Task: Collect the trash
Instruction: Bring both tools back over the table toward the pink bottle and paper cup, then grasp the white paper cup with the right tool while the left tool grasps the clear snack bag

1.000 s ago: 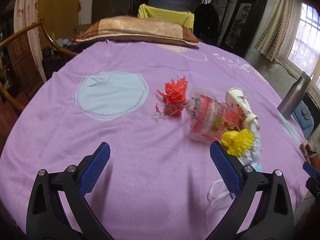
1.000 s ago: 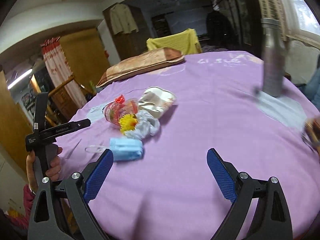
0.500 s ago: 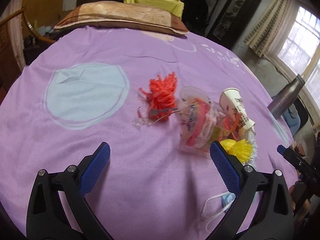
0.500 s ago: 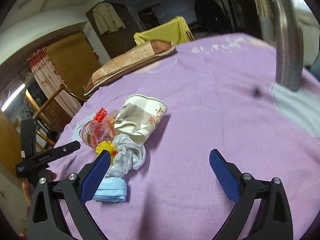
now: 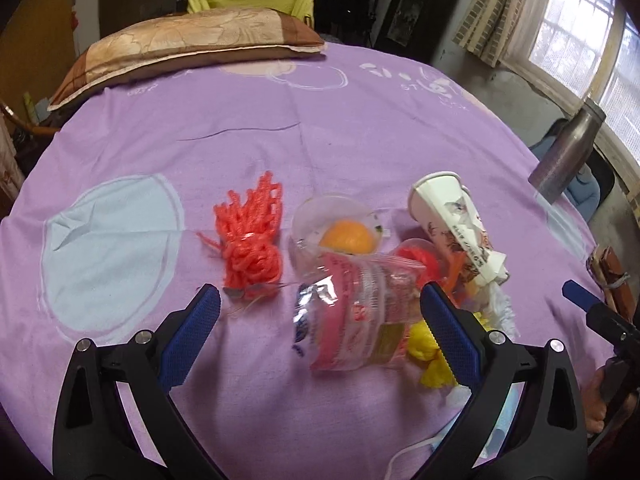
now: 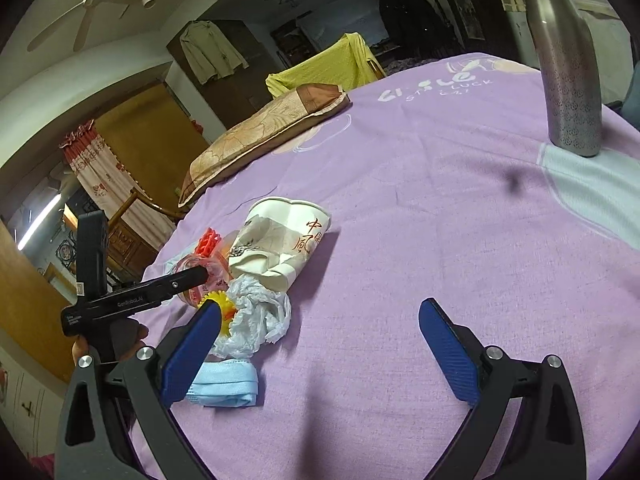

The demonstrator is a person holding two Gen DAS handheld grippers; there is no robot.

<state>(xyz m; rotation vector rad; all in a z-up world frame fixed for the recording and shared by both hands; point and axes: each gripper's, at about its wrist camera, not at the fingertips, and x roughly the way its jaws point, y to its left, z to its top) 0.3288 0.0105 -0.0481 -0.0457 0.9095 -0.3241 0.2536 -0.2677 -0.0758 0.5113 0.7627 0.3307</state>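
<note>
Nothing collected yet, judging by the pile: all trash lay loose on the purple sheet [image 5: 360,128] of the bed. No bin or bag for it visible in either view.

Landmark: crushed paper cup [image 6: 280,248], on its side, printed with red Chinese characters, among them "中" and "風". Touching its crumpled end, a white plastic wad [image 6: 256,316]. Just beyond that wad from the cup, a yellow frilly piece [image 6: 224,312] and a blue face mask [image 6: 224,388] flat on the sheet. On the cup's other flank, a clear plastic wrapper [image 5: 352,320] with red and blue print, too crumpled to read, and a clear cup [image 5: 332,224] with something orange inside. Farther from the paper cup, past the clear one, a red yarn bundle [image 5: 252,240], lying apart.

Left tool [image 5: 316,324]: spread wide, gripping nothing, fingers straddling the wrapper without clear contact. Right tool [image 6: 320,344]: likewise wide apart and empty, hovering over bare sheet just beside the mask and wad.

Well away from the paper cup, a steel bottle [image 6: 568,68] upright near the bed's edge; beside it, sheet lettering "STAR LUCK", partly legible. On the left tool's body, "GenRobot.AI". Whole pile left to gather, probably starting with the wrapper.
</note>
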